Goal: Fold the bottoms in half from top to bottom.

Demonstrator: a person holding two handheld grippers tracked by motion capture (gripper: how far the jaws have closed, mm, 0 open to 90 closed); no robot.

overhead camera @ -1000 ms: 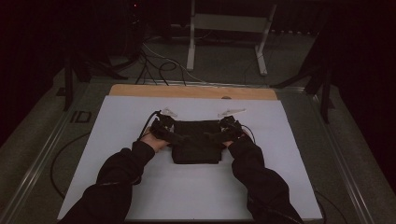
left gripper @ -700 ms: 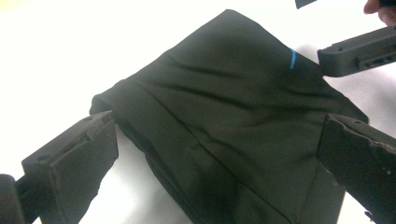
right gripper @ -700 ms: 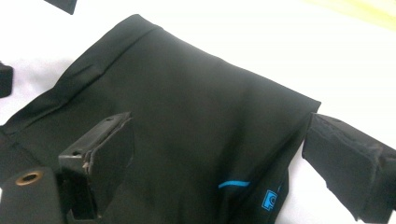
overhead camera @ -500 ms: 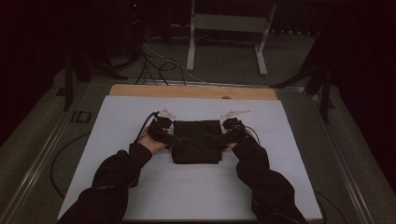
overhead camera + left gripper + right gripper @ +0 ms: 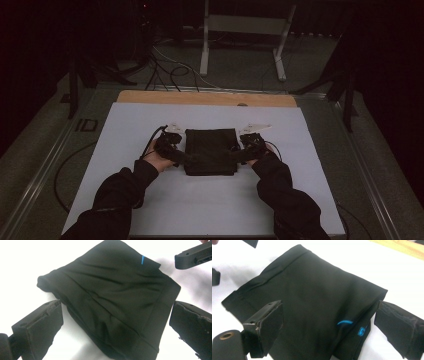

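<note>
Black folded cloth (image 5: 210, 151) lies between the left gripper (image 5: 176, 151) and right gripper (image 5: 241, 152). Both sets of jaws gape wide, straddling its opposite edges.

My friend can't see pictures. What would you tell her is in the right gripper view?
A folded black cloth with small blue marks near one corner lies on a white table. The right gripper has its two black jaws wide open, one on each side of the cloth's near corner. A strip of wood runs along the table's far edge.
</note>
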